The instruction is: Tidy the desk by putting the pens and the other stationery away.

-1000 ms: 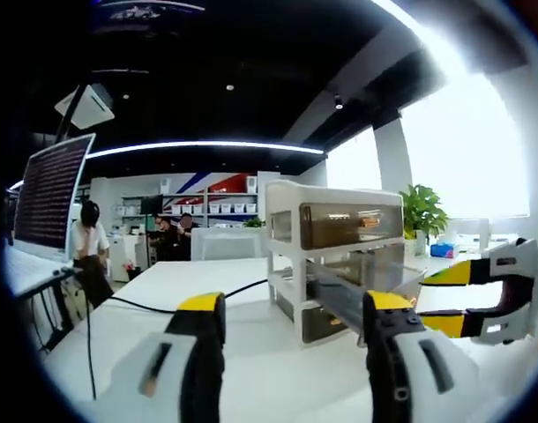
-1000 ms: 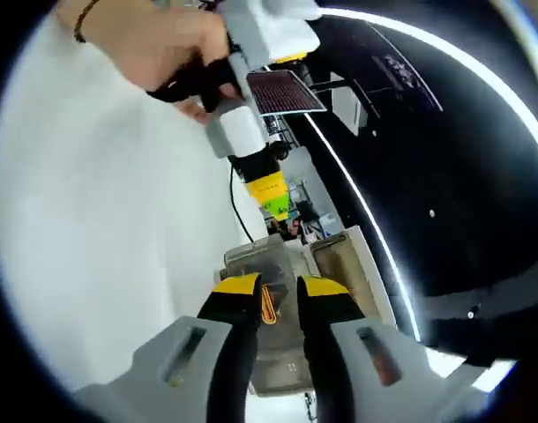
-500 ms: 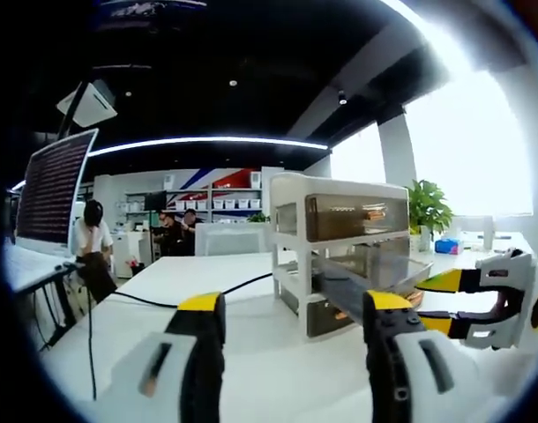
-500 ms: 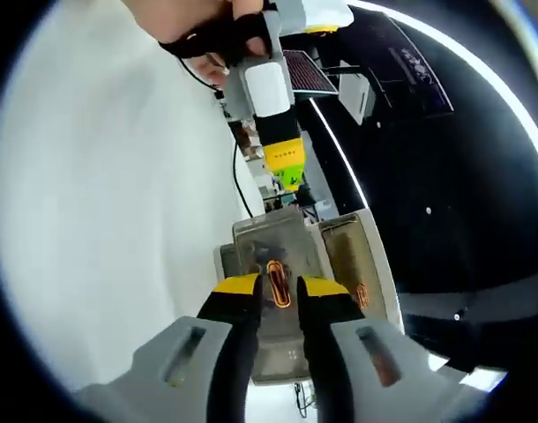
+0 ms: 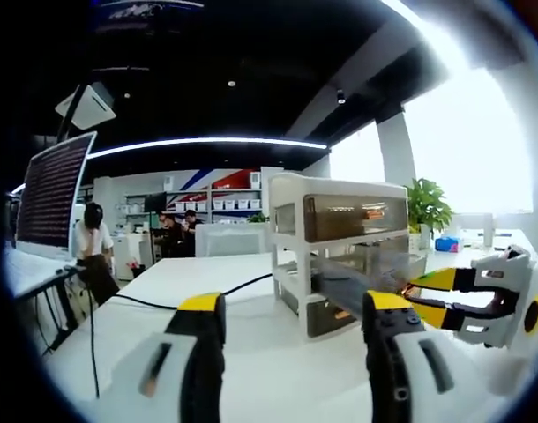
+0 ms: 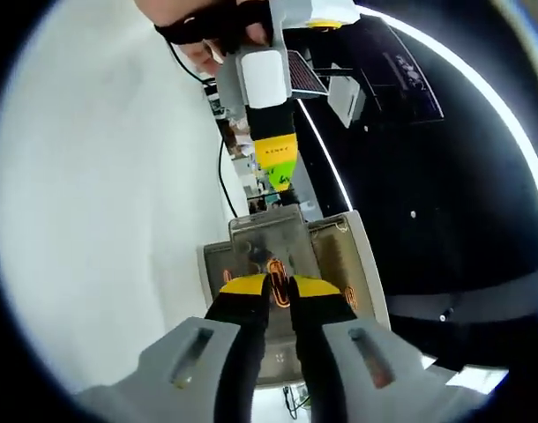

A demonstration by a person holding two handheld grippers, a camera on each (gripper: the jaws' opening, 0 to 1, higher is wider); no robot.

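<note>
— Drawers (image 5: 339, 251)?
— White frame, three smoky see-through drawers, standing on the white bench (image 5: 207, 291). Middle drawer (image 5: 362, 273) pulled out toward the right tongs.

— Contents?
— Orange paper clips (image 6: 278, 291), wire loops, lying in the open drawer as seen from the right gripper view. More orange glints behind the fronts of the top and bottom drawers in the left gripper view.

— Right tongs (image 6: 280, 284)?
— Yellow-tipped, nearly together, poised right over the open drawer with an orange clip showing in the narrow slit between the tips. Gripped or merely seen through the gap: cannot tell. Also visible in the left gripper view (image 5: 428, 295), coming in from the right, tips at the drawer's edge.

— Left tongs (image 5: 291, 308)?
— Wide apart, nothing between them, held over the bench short of the drawers. Seen from the right gripper view (image 6: 273, 163) too, beyond the drawers, with a hand (image 6: 207, 22) on the handle.

— Around the rest?
— Black cable (image 5: 163, 304) trailing across the bench to the drawers. Laptop screen (image 5: 48, 189) at the left edge. Green plant (image 5: 423, 211) by the bright window behind. People (image 5: 93, 242) seated far back near shelving.
</note>
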